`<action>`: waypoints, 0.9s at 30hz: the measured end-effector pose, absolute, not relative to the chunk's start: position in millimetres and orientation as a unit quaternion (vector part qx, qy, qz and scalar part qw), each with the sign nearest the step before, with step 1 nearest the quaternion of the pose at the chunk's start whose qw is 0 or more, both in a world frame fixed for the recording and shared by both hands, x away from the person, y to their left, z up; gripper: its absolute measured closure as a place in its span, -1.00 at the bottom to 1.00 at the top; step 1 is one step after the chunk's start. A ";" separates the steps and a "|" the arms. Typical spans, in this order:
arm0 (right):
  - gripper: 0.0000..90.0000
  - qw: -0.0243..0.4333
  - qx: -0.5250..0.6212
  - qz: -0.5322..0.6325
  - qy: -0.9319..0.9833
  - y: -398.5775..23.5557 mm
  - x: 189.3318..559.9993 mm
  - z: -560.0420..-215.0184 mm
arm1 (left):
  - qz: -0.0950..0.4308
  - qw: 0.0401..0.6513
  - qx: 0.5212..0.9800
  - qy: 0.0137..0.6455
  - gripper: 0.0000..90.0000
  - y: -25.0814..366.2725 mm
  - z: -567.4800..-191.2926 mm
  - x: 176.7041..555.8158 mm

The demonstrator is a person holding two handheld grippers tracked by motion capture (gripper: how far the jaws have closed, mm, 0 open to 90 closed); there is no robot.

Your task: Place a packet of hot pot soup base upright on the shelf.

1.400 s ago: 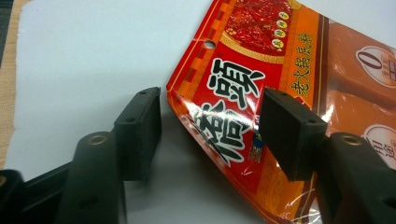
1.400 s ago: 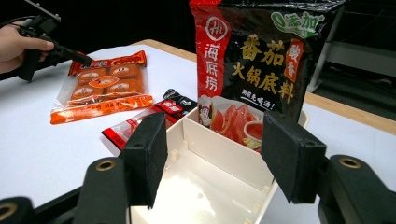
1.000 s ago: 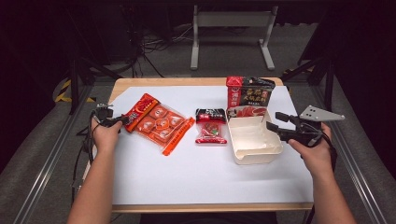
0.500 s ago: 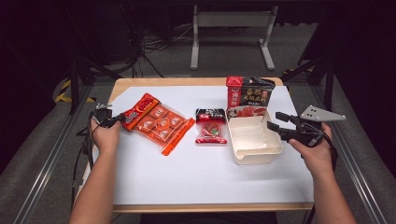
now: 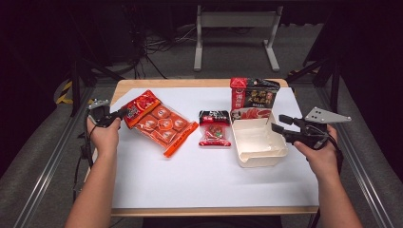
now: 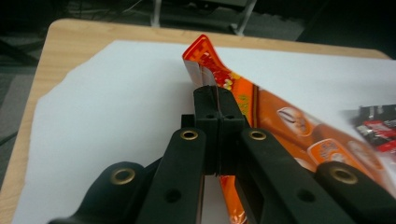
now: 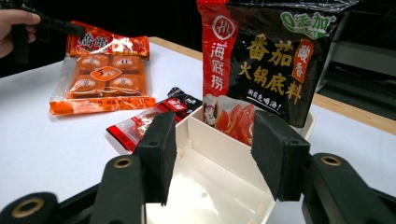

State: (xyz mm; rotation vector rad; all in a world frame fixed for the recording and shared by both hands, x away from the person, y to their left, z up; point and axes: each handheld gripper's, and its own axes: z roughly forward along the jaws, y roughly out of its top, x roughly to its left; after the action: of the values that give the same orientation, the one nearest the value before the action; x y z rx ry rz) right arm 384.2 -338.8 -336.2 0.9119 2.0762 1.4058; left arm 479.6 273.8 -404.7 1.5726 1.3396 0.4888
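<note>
Pinching glossy orange packet (image 6: 261, 100) edge, left claw (image 6: 215, 95) clamped flat.

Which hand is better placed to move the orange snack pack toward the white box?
Left: the left gripper is shut on the orange snack pack. The right gripper stands open at the white box.

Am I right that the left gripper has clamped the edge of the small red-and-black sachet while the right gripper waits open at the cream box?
Not quite: the left gripper is shut on the top edge of the orange snack pack, not the sachet, which lies untouched mid-table. The left gripper view shows it. The right gripper does stand open at the cream box, its jaws having just been closing.
</note>
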 end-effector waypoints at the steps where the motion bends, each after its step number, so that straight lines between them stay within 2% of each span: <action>1: 0.15 0.234 0.332 0.512 0.757 -339.2 383.9 -335.5 | 0.201 0.491 0.646 0.549 1.00 273.3 -403.1 478.5; 9: 0.19 0.236 0.330 0.515 0.755 -339.7 381.8 -332.0 | 0.204 0.515 0.648 0.522 1.00 268.4 -384.9 464.9; 27: 0.27 0.242 0.311 0.534 0.748 -336.3 383.0 -322.6 | 0.248 0.571 0.665 0.413 1.00 233.9 -323.2 415.8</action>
State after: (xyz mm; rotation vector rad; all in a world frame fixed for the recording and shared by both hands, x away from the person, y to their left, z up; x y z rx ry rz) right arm 383.0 -336.3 -322.6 0.8490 2.0447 1.4612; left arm 415.8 233.9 -323.2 1.5599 0.9685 0.5811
